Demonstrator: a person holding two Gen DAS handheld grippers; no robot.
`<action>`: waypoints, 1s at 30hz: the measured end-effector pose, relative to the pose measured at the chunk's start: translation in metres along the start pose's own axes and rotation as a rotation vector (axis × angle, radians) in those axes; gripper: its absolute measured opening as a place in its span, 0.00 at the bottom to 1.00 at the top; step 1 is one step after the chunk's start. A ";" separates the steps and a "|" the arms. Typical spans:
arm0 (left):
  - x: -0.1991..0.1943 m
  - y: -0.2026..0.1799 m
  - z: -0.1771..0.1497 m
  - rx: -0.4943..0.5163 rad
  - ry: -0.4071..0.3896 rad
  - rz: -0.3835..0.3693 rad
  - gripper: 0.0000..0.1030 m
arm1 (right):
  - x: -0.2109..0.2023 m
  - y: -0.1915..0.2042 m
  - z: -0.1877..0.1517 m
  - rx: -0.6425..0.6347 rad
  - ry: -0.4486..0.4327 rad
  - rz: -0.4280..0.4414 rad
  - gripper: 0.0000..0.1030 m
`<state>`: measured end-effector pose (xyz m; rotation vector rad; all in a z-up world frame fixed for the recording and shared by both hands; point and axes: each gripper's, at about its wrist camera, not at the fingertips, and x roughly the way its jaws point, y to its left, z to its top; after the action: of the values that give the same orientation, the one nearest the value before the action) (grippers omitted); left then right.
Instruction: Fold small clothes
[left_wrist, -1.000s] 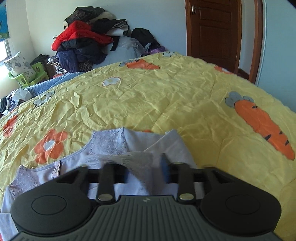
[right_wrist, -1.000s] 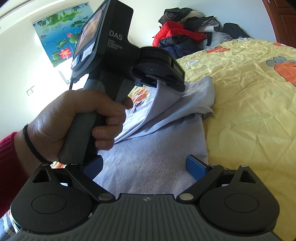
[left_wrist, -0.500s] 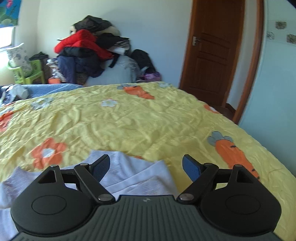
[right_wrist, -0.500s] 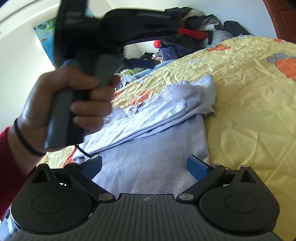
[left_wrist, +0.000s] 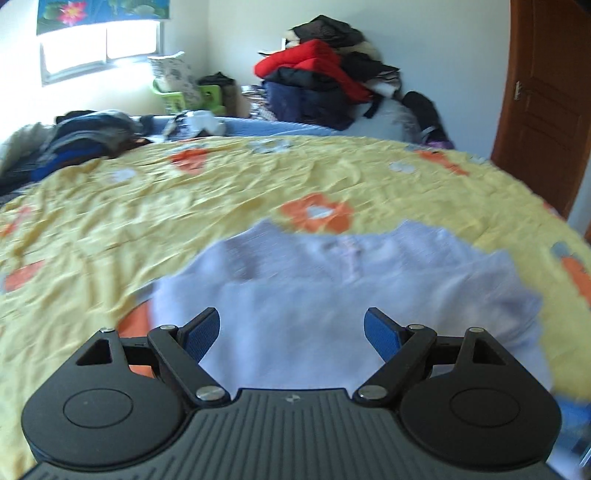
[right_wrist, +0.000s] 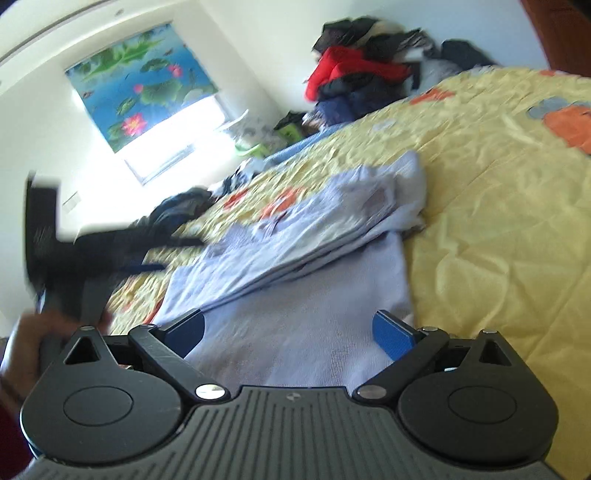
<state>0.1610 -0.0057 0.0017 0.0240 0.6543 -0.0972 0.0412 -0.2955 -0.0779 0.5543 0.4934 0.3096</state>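
The lilac garment (right_wrist: 303, 254) lies partly folded on the yellow bedspread (right_wrist: 498, 229), one side doubled over its middle. Left gripper (left_wrist: 291, 330), jaws just sprung wide and gripping nothing, hangs over the garment's lower part. Right gripper (right_wrist: 288, 330), jaws spread too and empty, sits over the hem. A hand (right_wrist: 26, 347) shows at the bedspread's left edge, blurred.

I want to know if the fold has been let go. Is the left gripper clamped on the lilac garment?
No: the left gripper has its jaws spread wide, with the lilac garment lying flat on the yellow bedspread, unpinched.
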 end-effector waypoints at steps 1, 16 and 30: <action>-0.003 0.004 -0.004 0.008 0.001 0.020 0.84 | 0.000 0.004 0.004 -0.024 -0.017 0.001 0.95; -0.007 0.008 -0.033 0.030 0.010 0.075 0.84 | 0.060 -0.025 0.089 0.031 -0.164 -0.245 0.90; -0.029 -0.013 -0.067 -0.029 0.072 0.014 0.85 | -0.014 -0.013 0.039 0.013 -0.092 -0.147 0.97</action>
<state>0.0957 -0.0125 -0.0336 0.0039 0.7276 -0.0740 0.0516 -0.3287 -0.0514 0.5398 0.4447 0.1403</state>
